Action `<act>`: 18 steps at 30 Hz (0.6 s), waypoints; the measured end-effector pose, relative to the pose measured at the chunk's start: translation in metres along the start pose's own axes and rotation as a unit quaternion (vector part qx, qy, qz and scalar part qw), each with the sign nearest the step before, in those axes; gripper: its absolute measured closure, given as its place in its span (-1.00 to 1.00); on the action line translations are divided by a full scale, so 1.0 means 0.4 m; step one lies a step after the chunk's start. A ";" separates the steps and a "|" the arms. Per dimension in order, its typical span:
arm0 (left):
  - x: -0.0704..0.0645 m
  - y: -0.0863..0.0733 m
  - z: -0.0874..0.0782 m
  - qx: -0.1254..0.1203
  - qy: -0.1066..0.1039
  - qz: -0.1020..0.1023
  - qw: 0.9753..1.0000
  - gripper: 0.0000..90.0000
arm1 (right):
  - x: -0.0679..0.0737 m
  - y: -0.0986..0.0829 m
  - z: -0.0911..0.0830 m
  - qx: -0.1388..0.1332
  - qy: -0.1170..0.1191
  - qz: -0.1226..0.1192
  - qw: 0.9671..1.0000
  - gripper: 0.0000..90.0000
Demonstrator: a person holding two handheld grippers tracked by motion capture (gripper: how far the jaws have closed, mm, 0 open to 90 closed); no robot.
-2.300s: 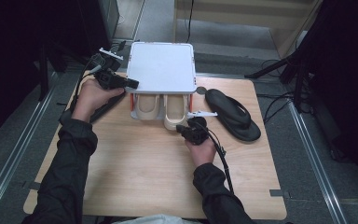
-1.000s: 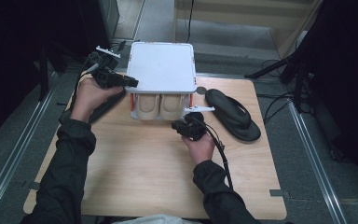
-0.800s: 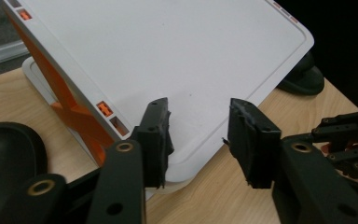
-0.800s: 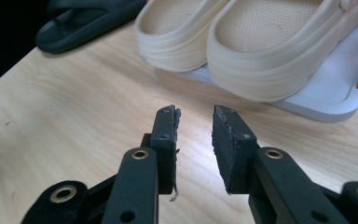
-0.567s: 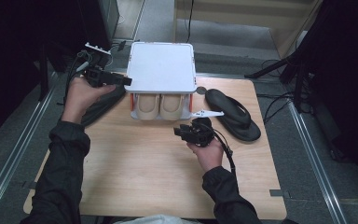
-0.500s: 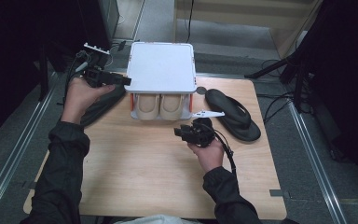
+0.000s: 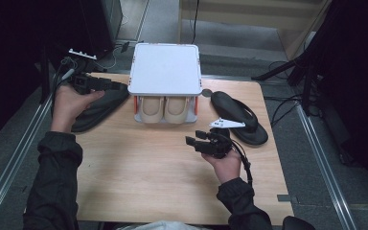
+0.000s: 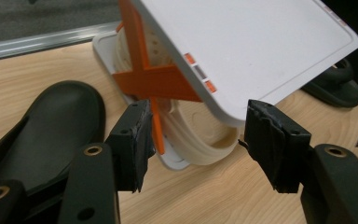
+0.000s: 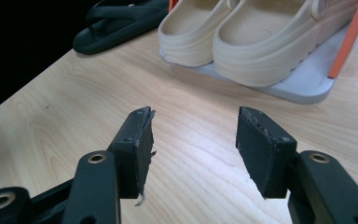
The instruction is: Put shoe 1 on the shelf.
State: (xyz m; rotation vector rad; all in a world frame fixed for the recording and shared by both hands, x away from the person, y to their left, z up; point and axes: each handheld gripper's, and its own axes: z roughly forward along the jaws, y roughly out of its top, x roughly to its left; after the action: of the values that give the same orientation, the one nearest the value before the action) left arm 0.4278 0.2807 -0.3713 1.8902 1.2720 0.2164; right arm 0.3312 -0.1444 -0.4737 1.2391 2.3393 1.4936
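A white two-level shoe rack with orange struts stands at the table's far edge. Two beige clogs sit side by side on its lower shelf. One black flip-flop lies left of the rack, another to its right. My left gripper hangs open above the left flip-flop, pointing at the rack's left side. My right gripper stands open over bare wood, a short way in front of the clogs, holding nothing.
The wooden table has wide bare room in front of the rack. Cables trail on the floor at the back left and right. A metal rail runs along the table's left side.
My right gripper drew back from the right clog toward the near side. My left gripper pulled away left from the rack's corner and now points at it again.
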 end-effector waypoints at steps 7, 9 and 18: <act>0.036 -0.028 0.003 -0.001 0.018 -0.018 1.000 -0.05 | -0.003 -0.026 -0.029 0.004 0.008 0.007 1.000 0.03; 0.046 -0.035 0.007 0.000 0.026 -0.023 0.999 -0.02 | -0.005 -0.029 -0.030 0.002 0.002 -0.001 1.000 0.03; 0.085 -0.067 0.039 0.004 0.030 -0.024 0.999 0.53 | -0.021 -0.026 -0.028 -0.002 -0.004 0.010 1.000 0.03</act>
State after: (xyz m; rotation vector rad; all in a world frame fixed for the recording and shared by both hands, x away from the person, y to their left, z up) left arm 0.4338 0.3045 -0.4102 1.8698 1.3588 0.2454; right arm 0.3254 -0.1600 -0.4790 1.2700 2.3236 1.4958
